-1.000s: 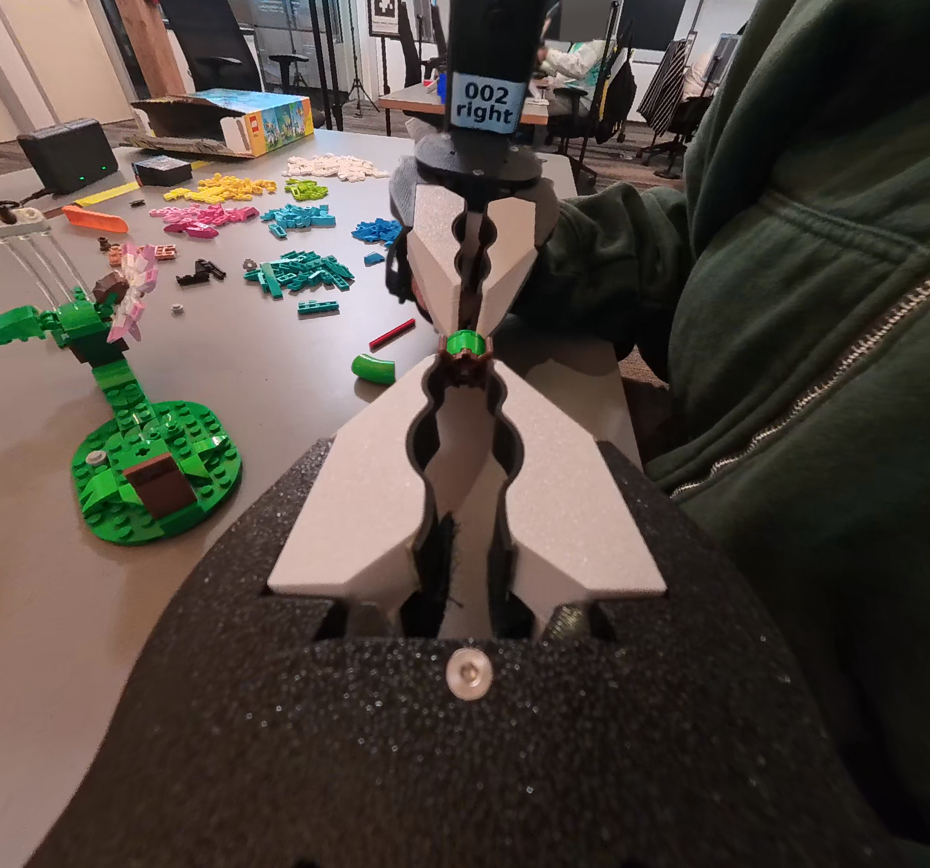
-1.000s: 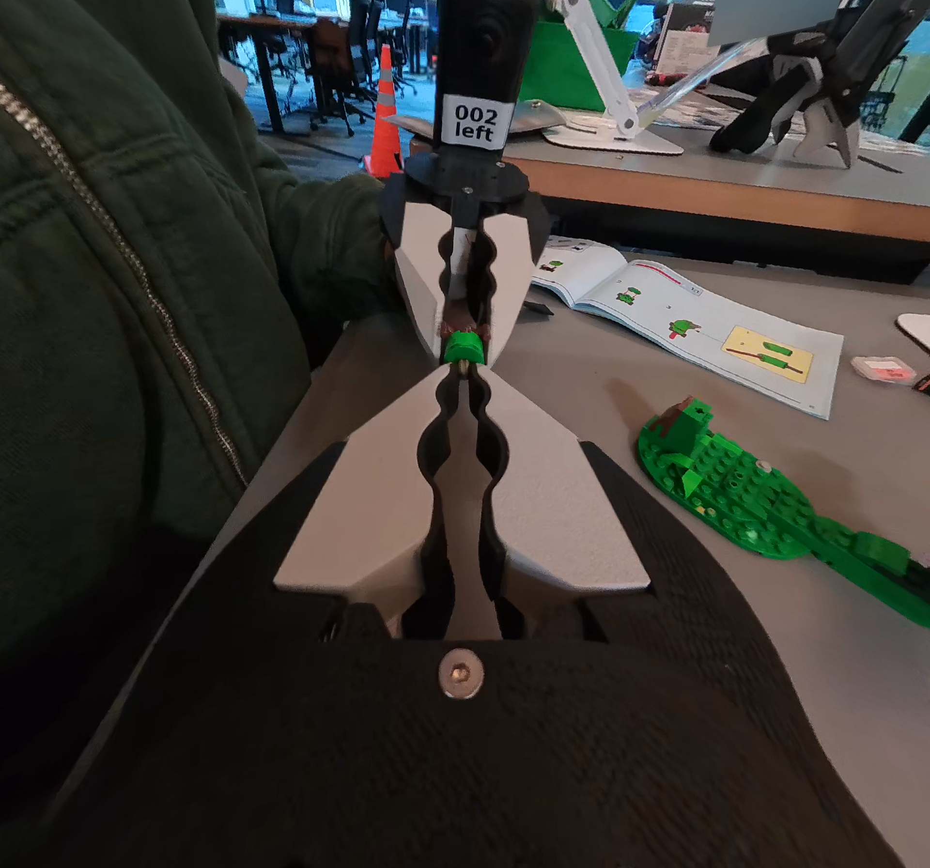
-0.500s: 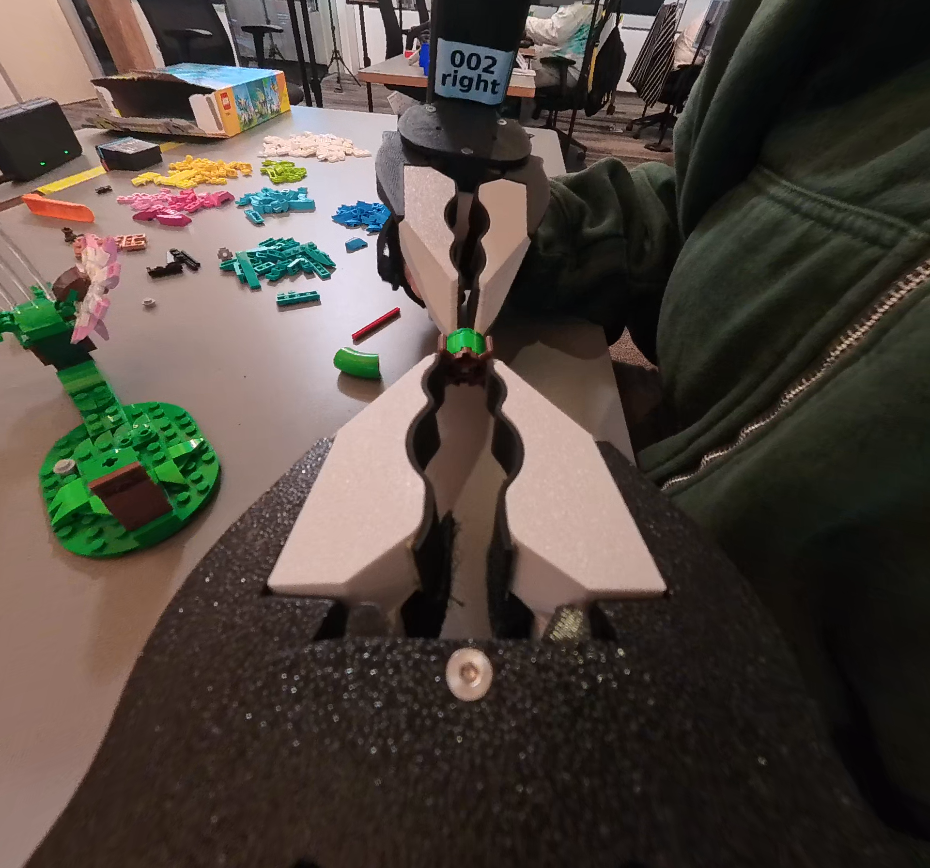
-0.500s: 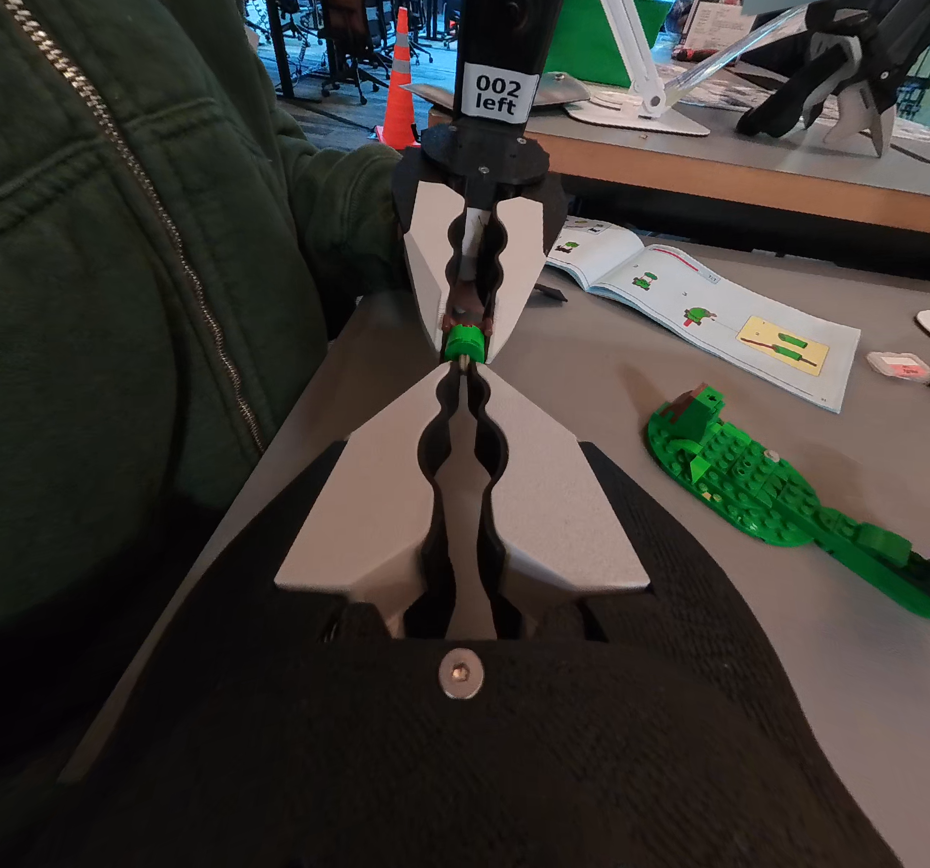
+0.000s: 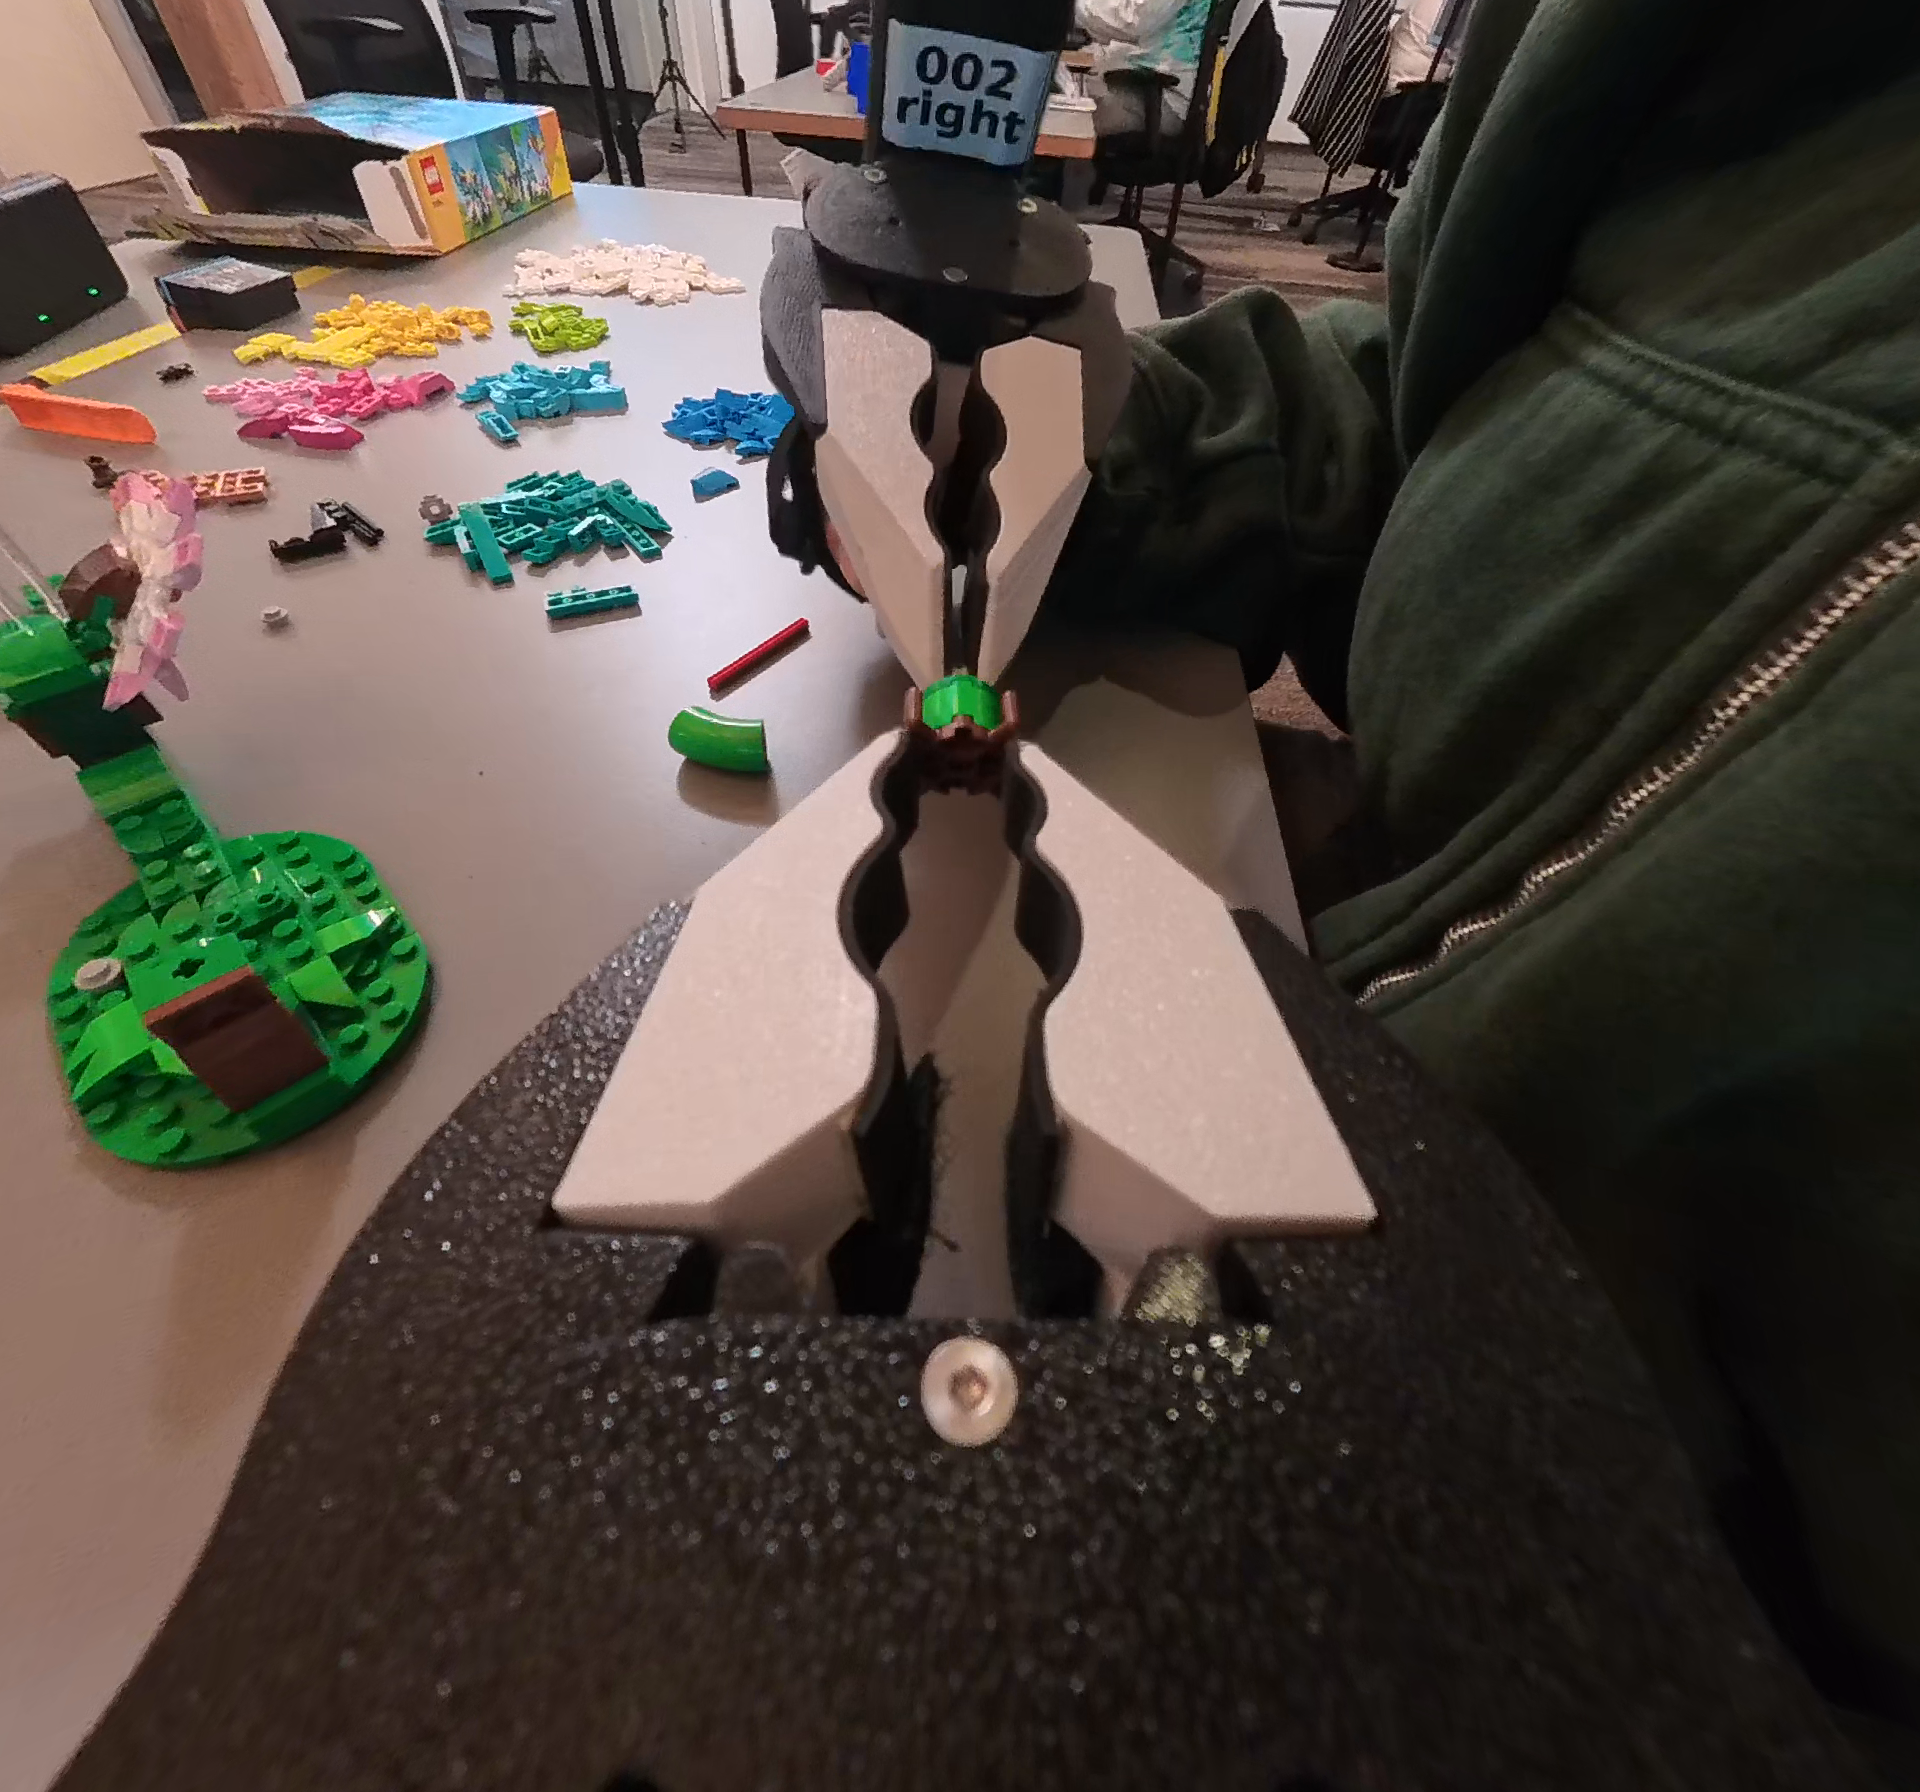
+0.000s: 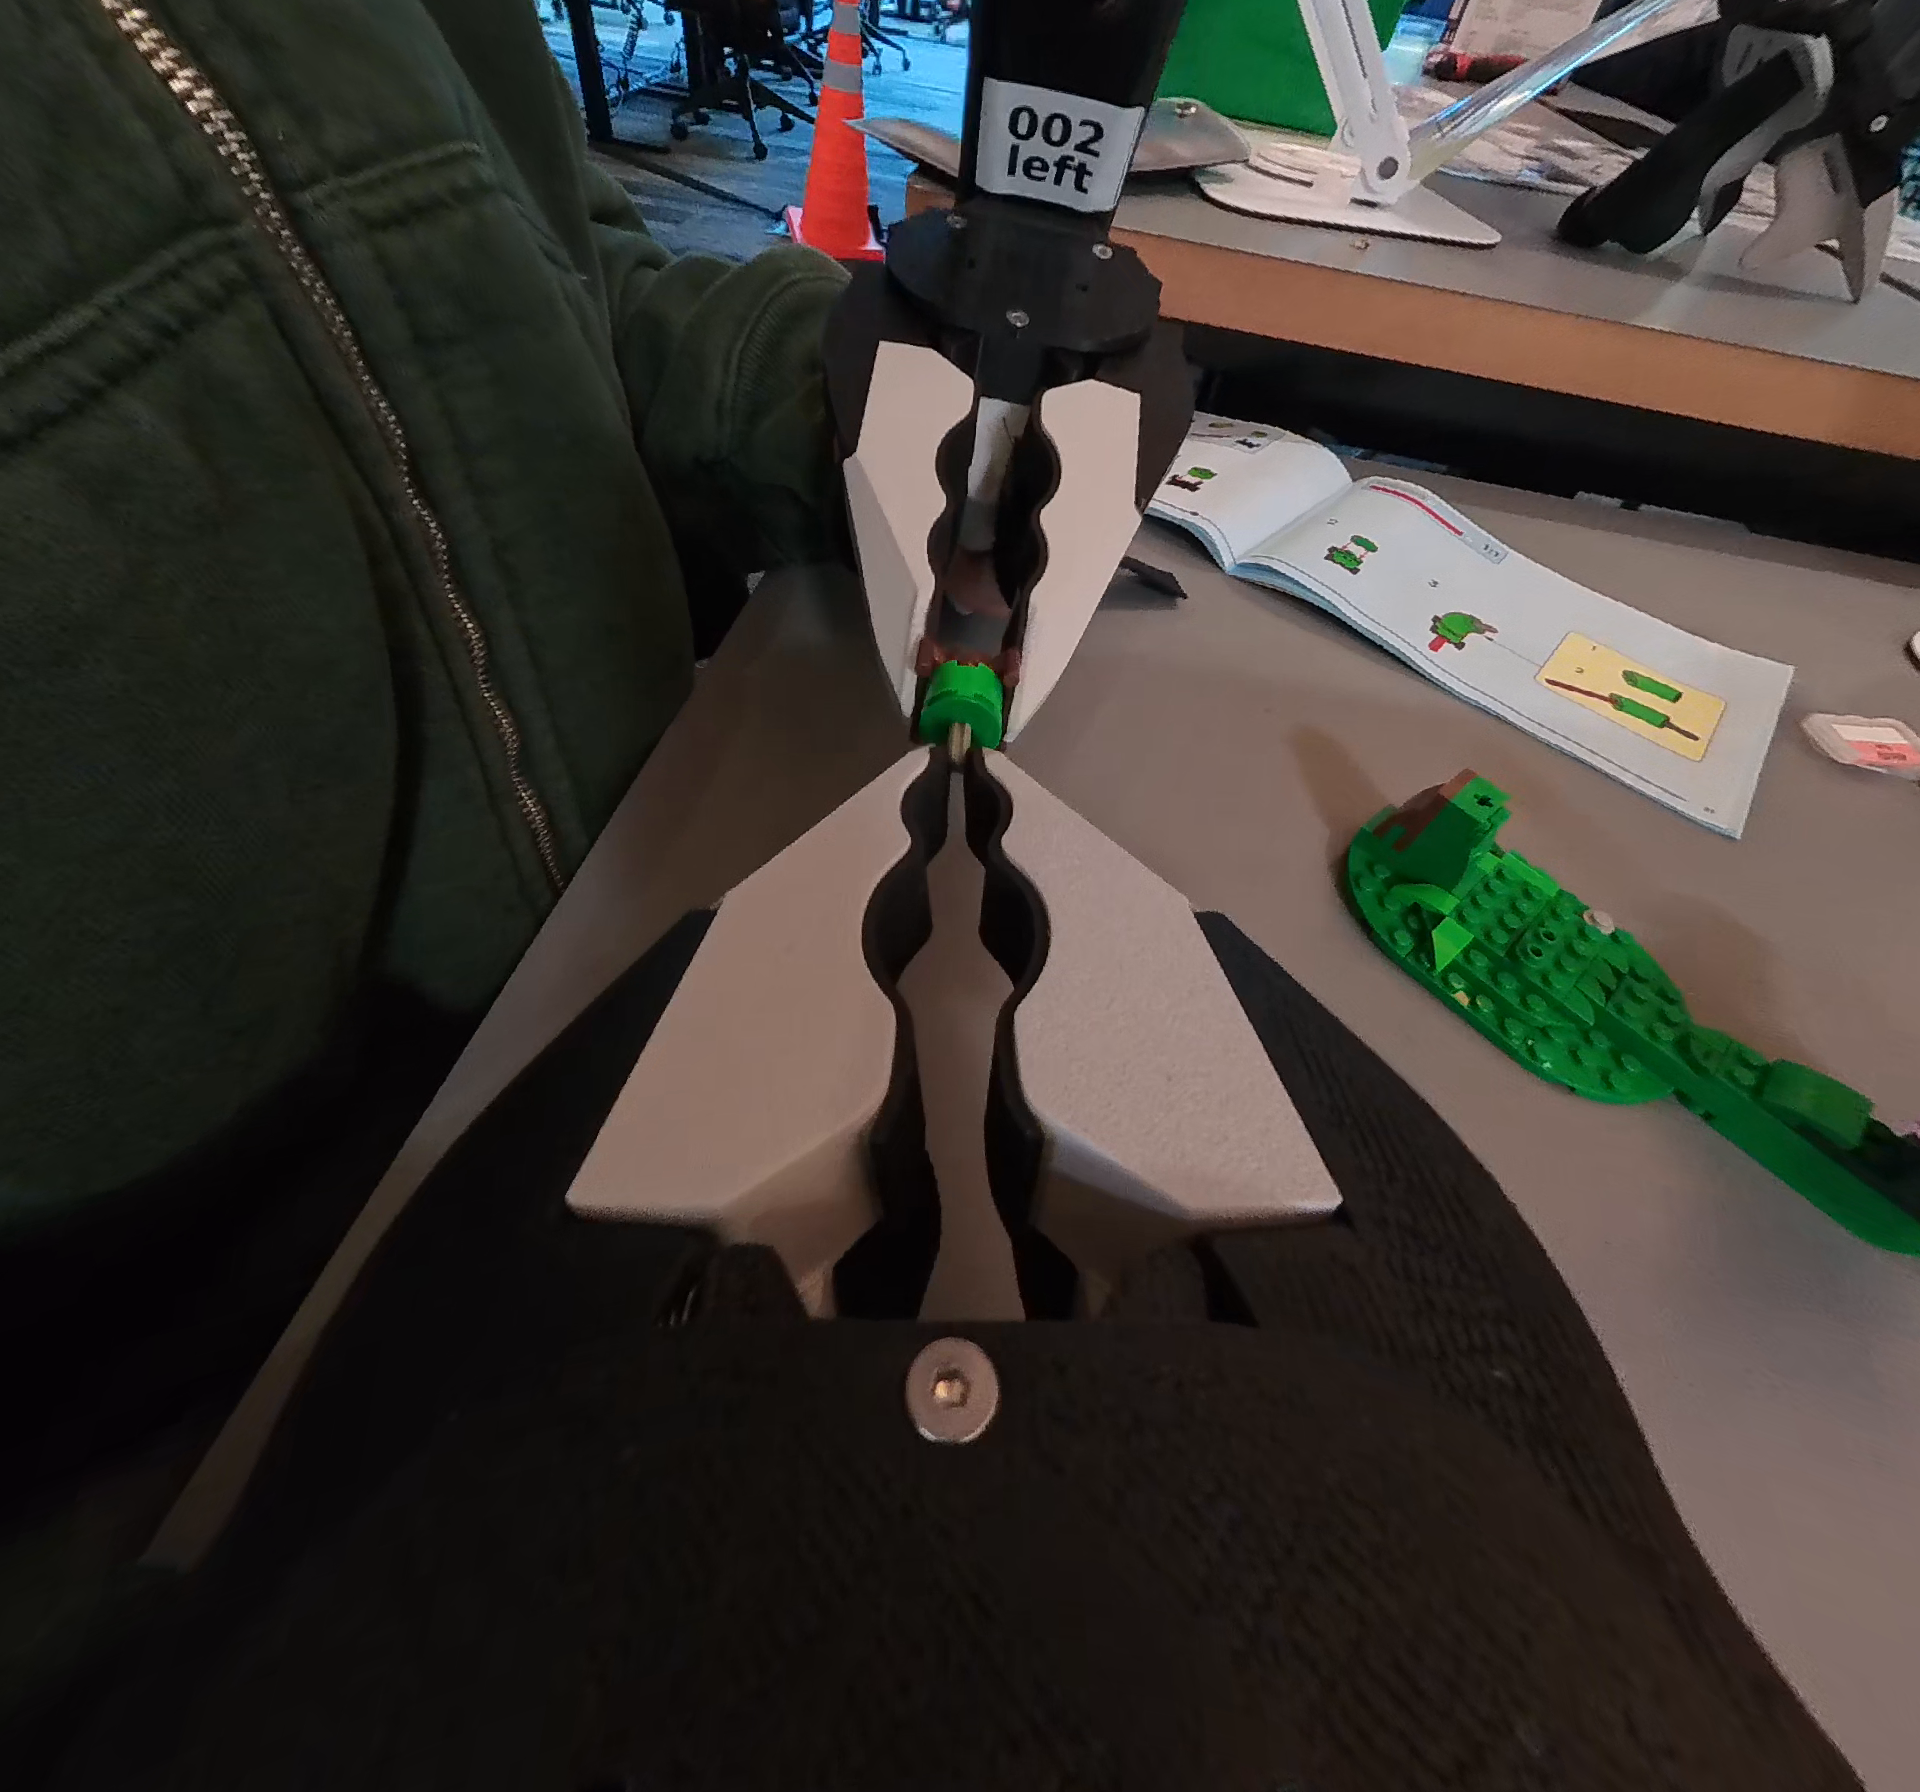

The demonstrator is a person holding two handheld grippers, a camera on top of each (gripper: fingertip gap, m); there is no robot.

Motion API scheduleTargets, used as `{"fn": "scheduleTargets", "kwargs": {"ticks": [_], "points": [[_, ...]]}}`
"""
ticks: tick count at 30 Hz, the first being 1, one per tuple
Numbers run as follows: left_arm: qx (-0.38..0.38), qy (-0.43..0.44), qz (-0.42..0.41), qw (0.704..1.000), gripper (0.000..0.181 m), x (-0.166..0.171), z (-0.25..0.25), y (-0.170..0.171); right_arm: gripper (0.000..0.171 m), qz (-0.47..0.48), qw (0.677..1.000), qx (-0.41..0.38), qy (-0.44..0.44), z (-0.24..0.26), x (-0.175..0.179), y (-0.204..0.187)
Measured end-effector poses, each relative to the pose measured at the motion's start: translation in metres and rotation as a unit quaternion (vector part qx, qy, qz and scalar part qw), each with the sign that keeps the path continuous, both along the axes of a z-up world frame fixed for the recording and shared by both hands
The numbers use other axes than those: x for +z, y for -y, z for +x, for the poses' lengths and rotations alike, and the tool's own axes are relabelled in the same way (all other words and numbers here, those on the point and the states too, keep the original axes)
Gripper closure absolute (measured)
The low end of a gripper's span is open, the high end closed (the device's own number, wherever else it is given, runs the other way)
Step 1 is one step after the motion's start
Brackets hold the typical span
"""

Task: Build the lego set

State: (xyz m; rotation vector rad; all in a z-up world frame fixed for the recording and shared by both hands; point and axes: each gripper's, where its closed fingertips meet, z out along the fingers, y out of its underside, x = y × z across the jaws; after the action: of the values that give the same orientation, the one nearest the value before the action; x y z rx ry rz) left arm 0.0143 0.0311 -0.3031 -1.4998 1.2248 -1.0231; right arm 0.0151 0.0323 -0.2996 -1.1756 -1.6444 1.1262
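My left gripper [image 5: 956, 755] is shut on a small brown piece [image 5: 948, 766] that carries a green round piece [image 5: 961, 703]. My right gripper [image 6: 958, 768] meets it tip to tip, shut on a thin pin [image 6: 958, 743] that sticks out of the green round piece [image 6: 961, 708]. The brown piece [image 6: 971, 646] shows behind it, between the left gripper's fingers. Both are held above the table's near edge, in front of a person in a green hoodie. The green base build [image 5: 239, 1015] stands to the left; it also shows in the right wrist view [image 6: 1538, 994].
A green curved piece [image 5: 717, 740] and a red bar [image 5: 758, 653] lie near the grippers. Sorted piles of coloured bricks [image 5: 551, 527] and the set's box [image 5: 416, 173] lie farther back. An open instruction booklet [image 6: 1475, 641] lies on the table. My two grippers' fingertips are within a few centimetres of each other.
Both grippers stay shut and joined at the small green and brown assembly. The pair has shifted slightly, so the table items sit a little differently in both views.
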Motion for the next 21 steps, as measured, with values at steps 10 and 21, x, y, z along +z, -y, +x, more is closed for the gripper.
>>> {"fn": "scheduleTargets", "kwargs": {"ticks": [10,21], "points": [[-0.003,-0.009,-0.003,1.0,0.167,-0.0027,0.0015,0.0013,0.169,0.002,1.0,0.003,0.009,0.0026,-0.0024,0.0006],[-0.004,-0.015,0.003,1.0,0.167,-0.0016,0.003,0.0018,0.17,0.009,1.0,0.005,0.011,0.0056,-0.0012,0.0004]]}}
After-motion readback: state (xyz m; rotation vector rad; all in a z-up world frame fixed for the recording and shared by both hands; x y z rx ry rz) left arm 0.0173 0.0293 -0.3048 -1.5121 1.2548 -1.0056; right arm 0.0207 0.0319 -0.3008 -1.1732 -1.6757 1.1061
